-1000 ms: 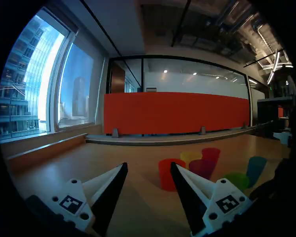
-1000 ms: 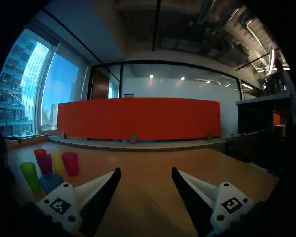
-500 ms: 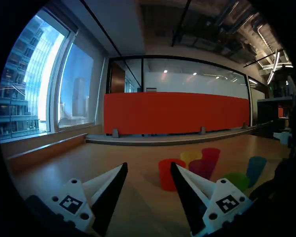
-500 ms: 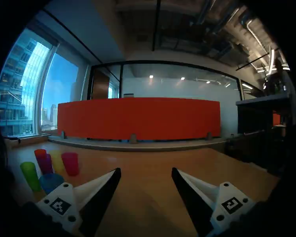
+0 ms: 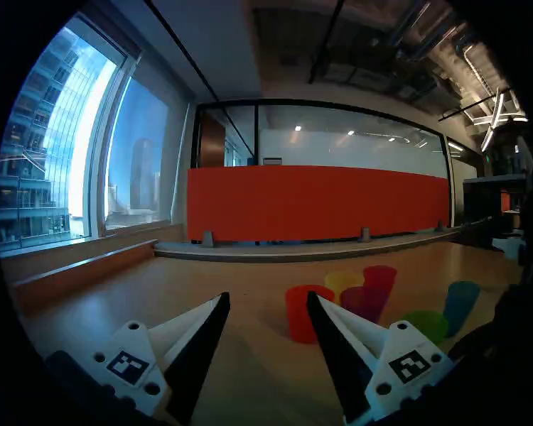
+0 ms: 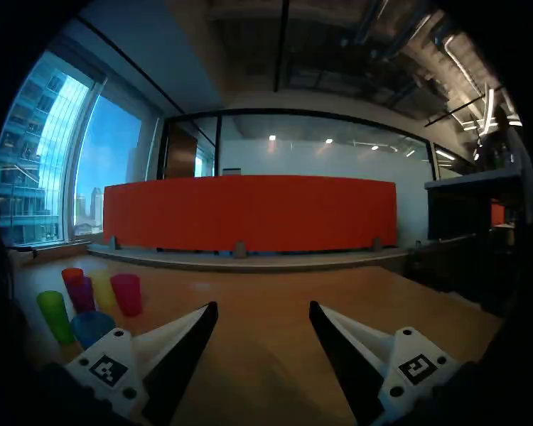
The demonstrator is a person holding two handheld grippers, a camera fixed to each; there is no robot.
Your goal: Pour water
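Note:
Several coloured plastic cups stand in a cluster on the wooden table (image 5: 195,291). In the left gripper view an orange cup (image 5: 298,312) is nearest, with a yellow cup (image 5: 341,280), a red cup (image 5: 380,278), a purple cup (image 5: 362,302), a green cup (image 5: 426,323) and a blue cup (image 5: 460,302) behind and to its right. My left gripper (image 5: 266,302) is open and holds nothing, just short of the orange cup. In the right gripper view the cluster sits at the far left: a pink cup (image 6: 128,293), a green cup (image 6: 53,316), a blue cup (image 6: 90,328). My right gripper (image 6: 263,309) is open, well right of them.
A long orange partition (image 5: 316,202) runs along the far edge of the table. Tall windows (image 5: 53,163) fill the left wall. Dark furniture (image 6: 472,241) stands at the table's right end. Bare tabletop (image 6: 266,334) stretches ahead of the right gripper.

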